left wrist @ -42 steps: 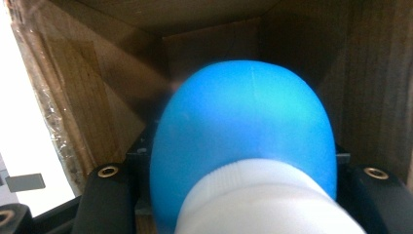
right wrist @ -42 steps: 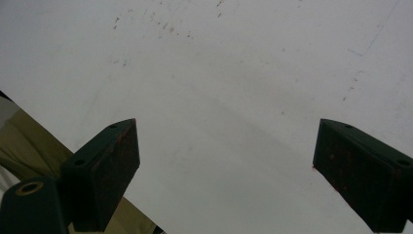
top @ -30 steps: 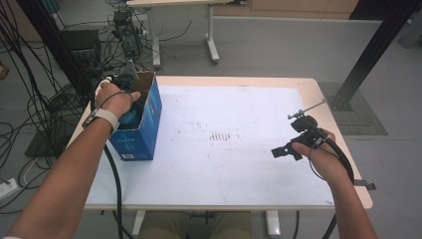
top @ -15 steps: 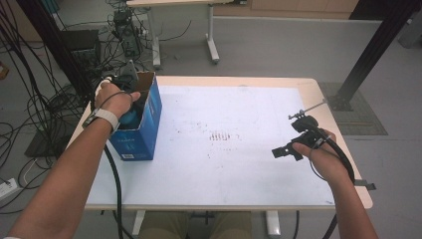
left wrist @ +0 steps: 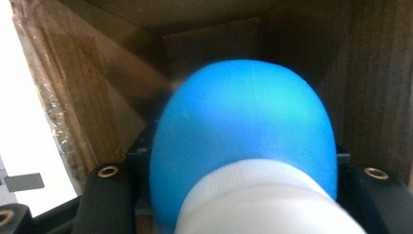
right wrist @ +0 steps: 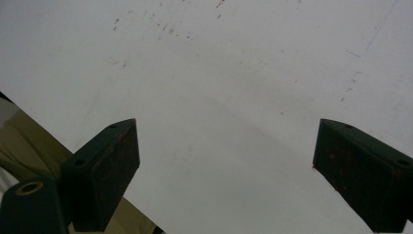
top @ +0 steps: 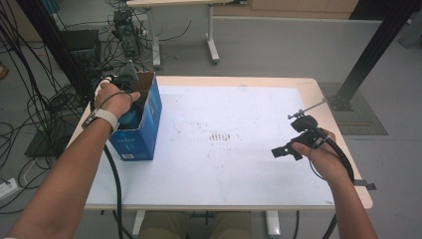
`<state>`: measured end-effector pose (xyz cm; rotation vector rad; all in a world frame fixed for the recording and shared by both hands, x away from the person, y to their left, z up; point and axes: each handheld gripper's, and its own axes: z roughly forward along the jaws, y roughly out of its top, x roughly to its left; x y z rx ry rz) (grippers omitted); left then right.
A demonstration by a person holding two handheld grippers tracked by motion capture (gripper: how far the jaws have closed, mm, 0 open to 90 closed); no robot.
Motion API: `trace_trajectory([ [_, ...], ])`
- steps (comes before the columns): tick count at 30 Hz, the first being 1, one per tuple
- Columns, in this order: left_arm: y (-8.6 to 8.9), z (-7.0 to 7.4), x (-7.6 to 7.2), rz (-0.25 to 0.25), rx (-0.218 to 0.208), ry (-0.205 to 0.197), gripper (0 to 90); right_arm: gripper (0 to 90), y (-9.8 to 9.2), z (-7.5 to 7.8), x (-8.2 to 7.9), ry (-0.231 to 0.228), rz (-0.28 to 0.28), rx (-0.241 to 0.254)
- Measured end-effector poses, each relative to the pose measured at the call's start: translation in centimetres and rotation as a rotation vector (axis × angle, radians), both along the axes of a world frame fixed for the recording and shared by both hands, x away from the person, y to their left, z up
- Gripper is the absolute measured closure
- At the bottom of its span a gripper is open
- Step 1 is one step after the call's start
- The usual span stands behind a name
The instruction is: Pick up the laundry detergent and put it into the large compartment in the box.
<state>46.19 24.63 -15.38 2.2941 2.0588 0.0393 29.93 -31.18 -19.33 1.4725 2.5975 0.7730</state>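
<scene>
A blue cardboard box (top: 144, 134) stands open at the table's left edge. My left gripper (top: 130, 110) reaches down into it, and the hand covers most of it. In the left gripper view the left gripper (left wrist: 241, 190) is shut on a rounded blue bottle (left wrist: 243, 122) with a white ribbed cap (left wrist: 263, 204), low inside the box's brown walls (left wrist: 87, 97). A bit of that blue bottle (top: 130, 119) peeks out beneath the hand. My right gripper (top: 291, 138) hovers over the right part of the white table (top: 239, 169). The right gripper (right wrist: 224, 170) stands open with nothing between its jaws.
Small dark marks (top: 221, 136) dot the table's middle. A black slanted post (top: 368, 55) rises past the far right corner. Cables and equipment (top: 45, 99) crowd the floor at left. Another table's leg (top: 211, 35) stands behind.
</scene>
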Motion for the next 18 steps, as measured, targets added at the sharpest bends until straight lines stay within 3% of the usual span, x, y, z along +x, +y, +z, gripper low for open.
trace_trajectory([
  [18,0.09,-0.02,0.05,0.002,-0.003,0.001,38.8,9.4,-0.06,-0.04,0.01,0.004,-0.003,0.002],
])
